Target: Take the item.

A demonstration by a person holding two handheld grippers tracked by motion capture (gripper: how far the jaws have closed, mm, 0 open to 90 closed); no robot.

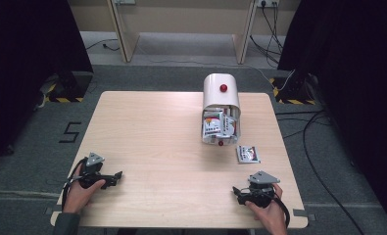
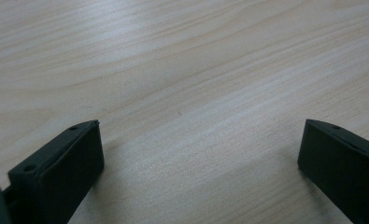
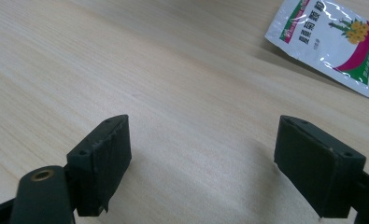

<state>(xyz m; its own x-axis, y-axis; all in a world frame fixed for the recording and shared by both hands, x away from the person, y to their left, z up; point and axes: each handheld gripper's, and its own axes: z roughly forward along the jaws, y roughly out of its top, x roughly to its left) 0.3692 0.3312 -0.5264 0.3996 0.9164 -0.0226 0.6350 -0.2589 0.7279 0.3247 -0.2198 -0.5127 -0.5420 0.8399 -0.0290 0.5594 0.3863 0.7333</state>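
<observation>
Sachet lies flat on the wooden table, just in front of the white bread-bin-style box and a little ahead of our right hand. Going left to right: our left gripper rests low at the near left edge, jaws spread wide with only bare wood between them. Our right gripper sits at the near right edge, jaws spread wide over bare wood, holding nothing. More sachets fill the box's open front.
</observation>
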